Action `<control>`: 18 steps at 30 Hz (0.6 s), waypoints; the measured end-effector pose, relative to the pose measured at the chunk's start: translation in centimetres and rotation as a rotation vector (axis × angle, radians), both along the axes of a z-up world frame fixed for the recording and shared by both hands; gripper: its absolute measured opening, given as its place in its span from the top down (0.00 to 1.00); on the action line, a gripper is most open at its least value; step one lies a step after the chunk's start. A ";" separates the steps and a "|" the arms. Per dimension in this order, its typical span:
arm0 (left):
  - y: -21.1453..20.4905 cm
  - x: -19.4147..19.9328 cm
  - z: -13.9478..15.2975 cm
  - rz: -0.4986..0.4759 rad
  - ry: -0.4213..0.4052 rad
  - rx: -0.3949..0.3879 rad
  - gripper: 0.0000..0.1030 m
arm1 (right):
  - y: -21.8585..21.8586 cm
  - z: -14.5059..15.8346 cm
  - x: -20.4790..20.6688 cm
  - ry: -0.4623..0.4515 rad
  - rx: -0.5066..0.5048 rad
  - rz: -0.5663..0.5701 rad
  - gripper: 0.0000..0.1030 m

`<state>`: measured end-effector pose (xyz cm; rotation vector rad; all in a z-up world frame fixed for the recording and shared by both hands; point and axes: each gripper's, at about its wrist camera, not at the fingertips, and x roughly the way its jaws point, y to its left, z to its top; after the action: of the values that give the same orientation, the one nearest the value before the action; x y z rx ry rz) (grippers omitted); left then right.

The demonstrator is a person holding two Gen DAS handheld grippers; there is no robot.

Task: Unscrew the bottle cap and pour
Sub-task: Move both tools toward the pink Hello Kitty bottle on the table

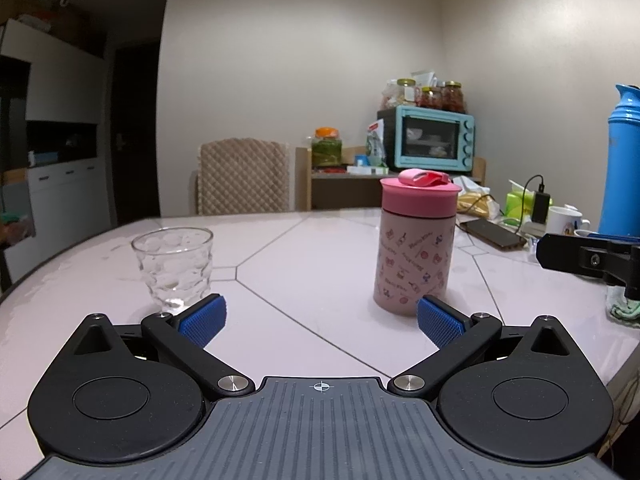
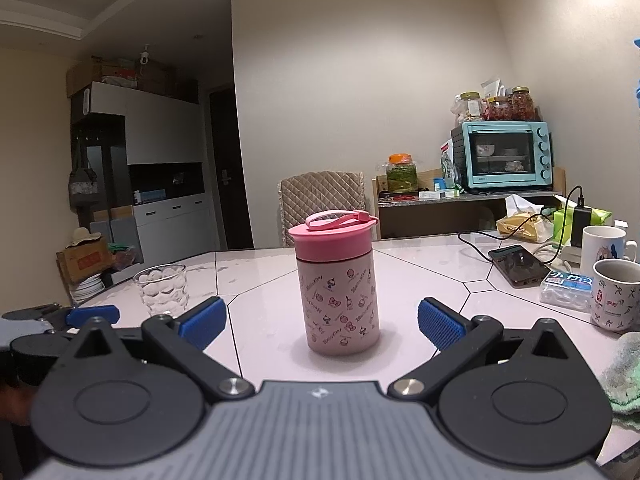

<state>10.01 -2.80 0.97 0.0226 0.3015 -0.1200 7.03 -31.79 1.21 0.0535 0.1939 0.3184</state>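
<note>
A pale pink printed bottle (image 1: 412, 264) (image 2: 340, 304) stands upright on the table, closed by a darker pink cap (image 1: 419, 196) (image 2: 330, 240) with a loop strap. An empty dimpled glass (image 1: 174, 268) (image 2: 162, 290) stands to its left. My left gripper (image 1: 320, 320) is open with nothing between its blue pads; the glass is just beyond its left finger and the bottle just beyond its right finger. My right gripper (image 2: 322, 320) is open too, and the bottle stands centred a little beyond its fingertips. The other gripper shows at the right edge (image 1: 588, 258) and the left edge (image 2: 80, 316).
On the pale tiled table (image 1: 312, 248) (image 2: 440, 276), right side: a blue thermos (image 1: 622, 168), a phone (image 2: 518, 266) on a charging cable, two mugs (image 2: 616, 294), a clear box (image 2: 566, 290), a green cloth (image 2: 624, 372). A padded chair (image 2: 322, 204) and a shelf with a teal oven (image 2: 506, 156) stand behind.
</note>
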 end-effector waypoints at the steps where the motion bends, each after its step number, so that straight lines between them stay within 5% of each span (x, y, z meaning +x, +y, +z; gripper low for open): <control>1: 0.0 0.1 0.0 -0.001 0.001 0.001 0.00 | 0.0 0.1 0.1 0.000 -0.001 -0.001 0.00; 18: -0.8 2.9 -0.1 -0.039 0.013 0.020 0.00 | 0.2 0.4 2.6 0.005 -0.002 -0.004 0.00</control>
<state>12.87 -3.57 0.88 0.0478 0.3150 -0.1562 9.64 -31.63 1.58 0.0528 0.1987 0.3141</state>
